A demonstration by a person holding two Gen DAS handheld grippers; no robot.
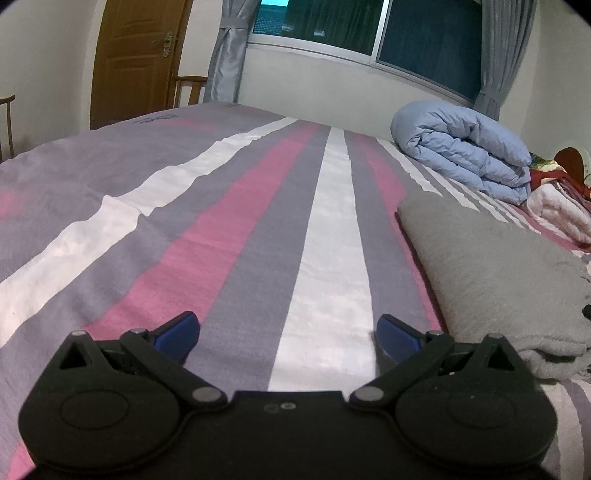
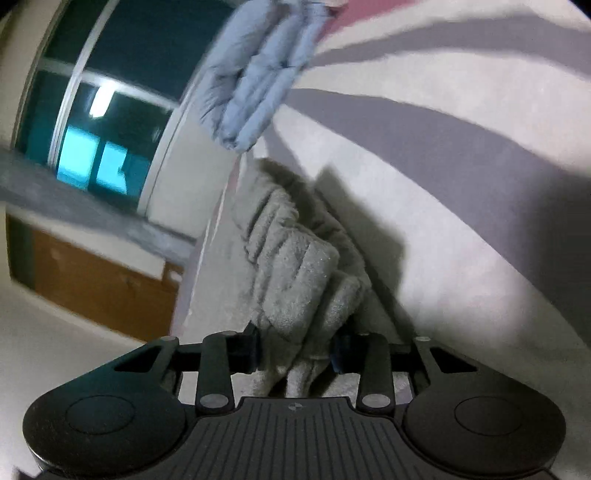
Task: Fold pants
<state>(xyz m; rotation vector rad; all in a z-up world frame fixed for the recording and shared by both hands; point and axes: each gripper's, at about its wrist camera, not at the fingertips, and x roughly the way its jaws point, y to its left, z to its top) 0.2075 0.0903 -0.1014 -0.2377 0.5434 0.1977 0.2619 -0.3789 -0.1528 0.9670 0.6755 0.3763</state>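
Observation:
Grey fleece pants [image 1: 495, 273] lie folded in a thick stack on the striped bed [image 1: 229, 236], to the right of my left gripper [image 1: 288, 332]. That gripper hovers over the sheet with its blue pads wide apart and nothing between them. In the right wrist view, rolled steeply sideways, my right gripper [image 2: 295, 356] is shut on a bunched edge of the grey pants [image 2: 291, 266]. The fabric fills the gap between the pads and hangs out in thick folds in front of them. The bed sheet [image 2: 461, 177] lies right behind the cloth.
A rolled light-blue duvet [image 1: 465, 155] sits at the far right of the bed, with pink and red bedding [image 1: 557, 206] beside it. Beyond the bed are a window [image 1: 369, 33] with grey curtains, a wooden door [image 1: 136, 55] and a chair [image 1: 188, 88].

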